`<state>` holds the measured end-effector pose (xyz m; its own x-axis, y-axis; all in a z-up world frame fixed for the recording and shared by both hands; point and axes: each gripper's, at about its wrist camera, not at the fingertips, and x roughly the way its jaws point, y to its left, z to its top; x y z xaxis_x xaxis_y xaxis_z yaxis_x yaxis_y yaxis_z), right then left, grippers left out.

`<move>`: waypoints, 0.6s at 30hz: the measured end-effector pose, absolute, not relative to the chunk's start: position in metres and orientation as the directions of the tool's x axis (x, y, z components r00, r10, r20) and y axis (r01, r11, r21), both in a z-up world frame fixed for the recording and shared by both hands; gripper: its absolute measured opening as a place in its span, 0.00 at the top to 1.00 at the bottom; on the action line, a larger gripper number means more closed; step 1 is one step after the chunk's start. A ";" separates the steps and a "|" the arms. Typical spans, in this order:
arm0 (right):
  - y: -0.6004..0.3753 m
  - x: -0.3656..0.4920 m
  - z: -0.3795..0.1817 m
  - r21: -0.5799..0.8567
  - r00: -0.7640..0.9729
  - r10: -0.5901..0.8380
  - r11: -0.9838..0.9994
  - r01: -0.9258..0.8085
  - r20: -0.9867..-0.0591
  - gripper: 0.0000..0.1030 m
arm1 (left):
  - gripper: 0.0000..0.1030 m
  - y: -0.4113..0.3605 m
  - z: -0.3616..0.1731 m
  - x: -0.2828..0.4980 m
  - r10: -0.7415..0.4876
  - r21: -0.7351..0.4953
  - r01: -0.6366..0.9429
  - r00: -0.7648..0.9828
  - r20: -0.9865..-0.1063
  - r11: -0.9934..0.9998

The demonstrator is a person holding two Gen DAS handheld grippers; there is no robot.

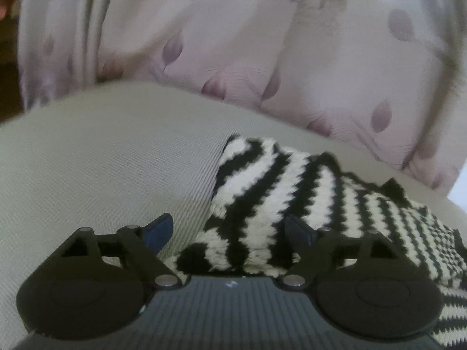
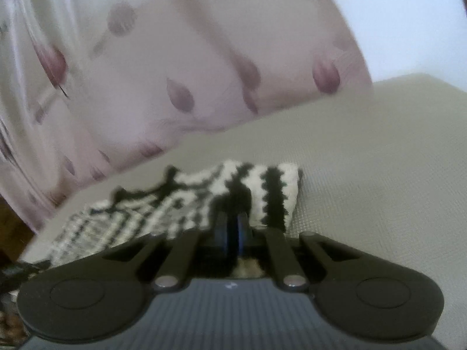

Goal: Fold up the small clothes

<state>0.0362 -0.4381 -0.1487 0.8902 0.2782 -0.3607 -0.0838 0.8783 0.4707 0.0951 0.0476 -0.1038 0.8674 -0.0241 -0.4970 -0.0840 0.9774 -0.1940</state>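
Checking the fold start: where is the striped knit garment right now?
The black-and-white striped knit garment lies on the grey-green cushion, just in front of the pink floral pillow; in the left wrist view it sits centre-right.

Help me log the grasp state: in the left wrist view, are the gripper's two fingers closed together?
No, the left gripper has its blue-padded fingers wide apart, with the striped knit garment showing between them.

Left tongs [image 1: 230,230]: black linkage arms, round black hubs, silver pivot pins, blue finger pads [image 1: 159,230], grey ribbed housing with small white mark. Right tongs [image 2: 233,230]: identical build, same blue pads [image 2: 242,233].
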 end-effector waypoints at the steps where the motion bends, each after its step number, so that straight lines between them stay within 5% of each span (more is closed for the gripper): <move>1: -0.439 0.020 -0.143 0.474 0.889 0.292 0.875 -0.099 -0.353 0.92 | 0.20 0.049 -0.098 0.088 -0.050 -0.190 -0.048 0.875 -0.482 0.981; 5: -0.435 -0.054 -0.135 0.460 0.849 0.371 0.870 -0.177 -0.376 0.90 | 0.00 0.061 -0.079 0.052 -0.155 -0.199 0.067 0.871 -0.467 0.978; 13: -0.412 -0.171 -0.174 0.464 0.815 0.351 0.878 -0.116 -0.460 0.88 | 0.00 0.080 -0.087 -0.028 -0.284 -0.157 0.237 0.794 -0.537 0.959; 18: -0.406 -0.191 -0.187 0.539 0.832 0.357 0.838 -0.086 -0.424 0.89 | 0.02 0.106 -0.096 -0.054 -0.305 -0.215 0.221 0.781 -0.545 0.951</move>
<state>-0.1911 -0.4062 -0.1875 0.8325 0.3572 -0.4236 -0.0856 0.8382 0.5387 -0.0543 0.1062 -0.0959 0.7812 -0.3046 -0.5450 0.2212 0.9513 -0.2145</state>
